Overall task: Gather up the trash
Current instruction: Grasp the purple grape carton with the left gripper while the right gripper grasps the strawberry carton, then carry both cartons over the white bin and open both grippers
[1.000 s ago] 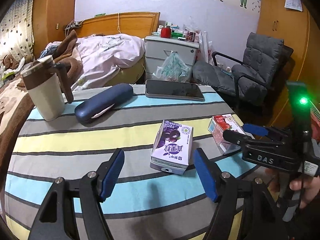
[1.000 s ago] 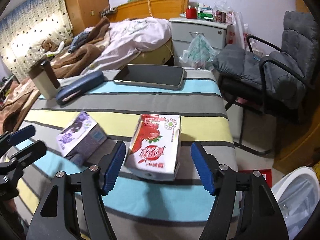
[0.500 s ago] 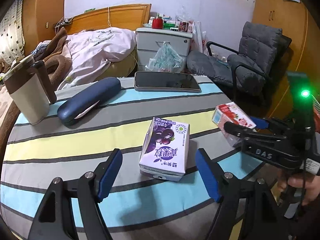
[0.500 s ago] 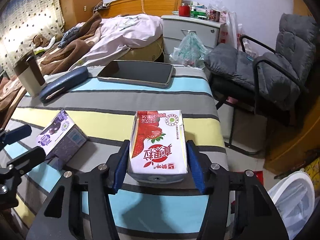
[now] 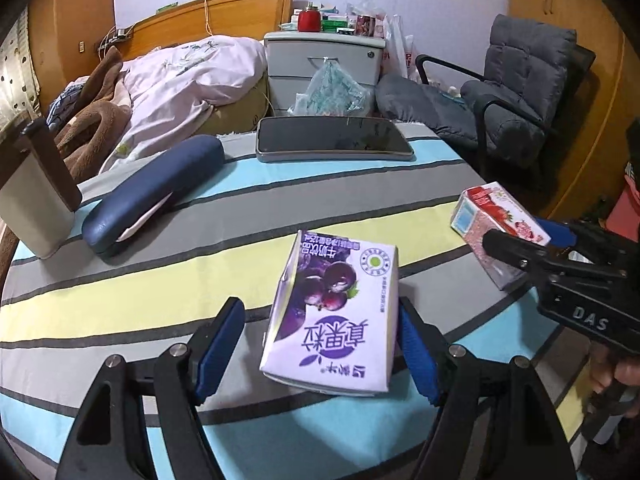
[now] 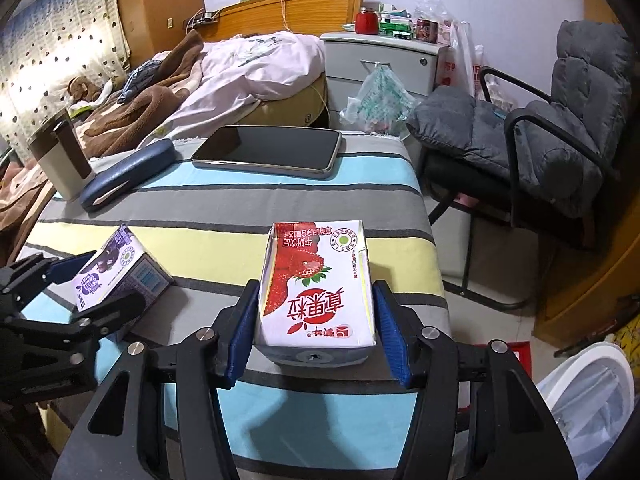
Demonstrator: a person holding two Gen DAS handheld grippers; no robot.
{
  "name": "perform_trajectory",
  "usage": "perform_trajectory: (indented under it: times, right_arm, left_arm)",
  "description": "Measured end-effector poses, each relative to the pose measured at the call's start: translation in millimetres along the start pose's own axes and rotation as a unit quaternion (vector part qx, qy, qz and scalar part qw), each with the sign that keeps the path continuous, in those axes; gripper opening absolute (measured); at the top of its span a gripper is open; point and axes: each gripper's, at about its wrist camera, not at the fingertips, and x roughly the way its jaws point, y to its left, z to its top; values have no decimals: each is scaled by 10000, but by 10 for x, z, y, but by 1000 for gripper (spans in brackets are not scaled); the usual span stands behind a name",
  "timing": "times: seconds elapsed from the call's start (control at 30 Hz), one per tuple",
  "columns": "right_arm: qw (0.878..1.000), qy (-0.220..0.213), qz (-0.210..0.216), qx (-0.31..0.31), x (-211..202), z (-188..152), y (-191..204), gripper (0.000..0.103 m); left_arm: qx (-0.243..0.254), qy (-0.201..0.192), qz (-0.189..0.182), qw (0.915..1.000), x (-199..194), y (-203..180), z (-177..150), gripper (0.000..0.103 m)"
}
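Note:
A purple drink carton (image 5: 334, 320) lies on the striped table (image 5: 160, 296) between the fingers of my left gripper (image 5: 318, 350). The right pad touches its side; the left pad stands a little apart, so the jaws are open around it. My right gripper (image 6: 316, 326) is shut on a red strawberry drink carton (image 6: 316, 284), lifted a little off the table near its right edge. The red carton (image 5: 496, 216) and the right gripper also show in the left wrist view; the purple carton (image 6: 120, 272) shows in the right wrist view.
A tablet (image 5: 332, 138), a blue glasses case (image 5: 152, 192) and a cream mug (image 5: 32, 200) lie at the table's far side. A white bin with a liner (image 6: 588, 404) stands on the floor at lower right. A grey chair (image 6: 540, 140) and bed are beyond.
My right gripper closed on the red carton and raised it slightly. My left gripper moved forward around the purple carton and its jaws narrowed.

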Motion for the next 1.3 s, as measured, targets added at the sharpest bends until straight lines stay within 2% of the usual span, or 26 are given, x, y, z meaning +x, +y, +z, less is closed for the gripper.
perform_trajectory:
  times: [0.27,0.43,0.93,1.3]
  right_arm:
    - [10000,-31,-40,-23,11,-7,-4,57]
    - [9999,-55,-86,-87,9,-13,-1,57]
    - [9999,-54,-94,-128,0,-13,28,57]
    - [9995,-294,-26,-79,-261,-49,74,57]
  left_arm:
    - [-71,-15,-42,10000,7,18,4,76]
    - [-86,-18,-76,9999,1,28,6,58]
    - [-130,-136,-35,9998,-94,5,-8,57]
    - [-113,-447,-42,9989,-486,-80,-56,57]
